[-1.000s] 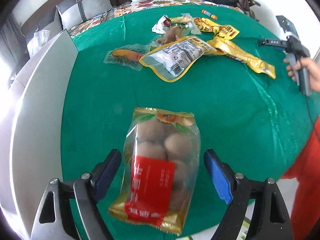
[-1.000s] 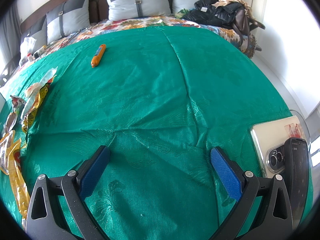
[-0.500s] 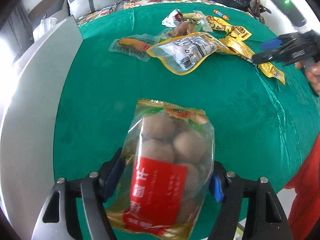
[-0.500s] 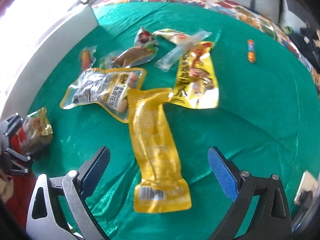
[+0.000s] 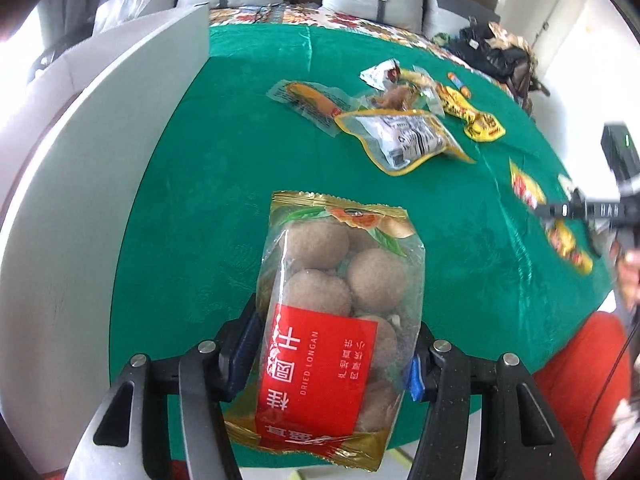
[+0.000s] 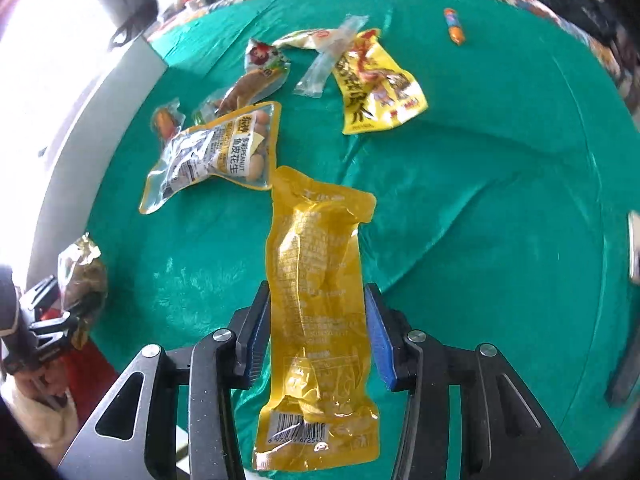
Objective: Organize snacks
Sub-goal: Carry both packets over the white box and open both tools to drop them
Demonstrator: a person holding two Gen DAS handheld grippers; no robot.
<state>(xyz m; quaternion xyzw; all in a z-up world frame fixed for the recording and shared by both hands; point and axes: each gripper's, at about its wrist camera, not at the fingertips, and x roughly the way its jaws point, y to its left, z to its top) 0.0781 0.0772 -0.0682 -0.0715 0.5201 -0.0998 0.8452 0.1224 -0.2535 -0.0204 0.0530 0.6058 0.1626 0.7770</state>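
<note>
Our left gripper (image 5: 334,354) fingers clamped on longan bag (image 5: 334,320); our right gripper (image 6: 316,334) fingers pressed against yellow pouch (image 6: 318,320) over green cloth (image 6: 480,200).

Green-covered bed (image 6: 480,160) with scattered snack packets (image 6: 216,152), one sausage stick (image 6: 454,26).

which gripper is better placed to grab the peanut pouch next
Neither is free: the left gripper clamps the dried longan bag, the right gripper the long yellow pouch. Once emptied, probably the right; the peanut pouch lies just ahead.
</note>
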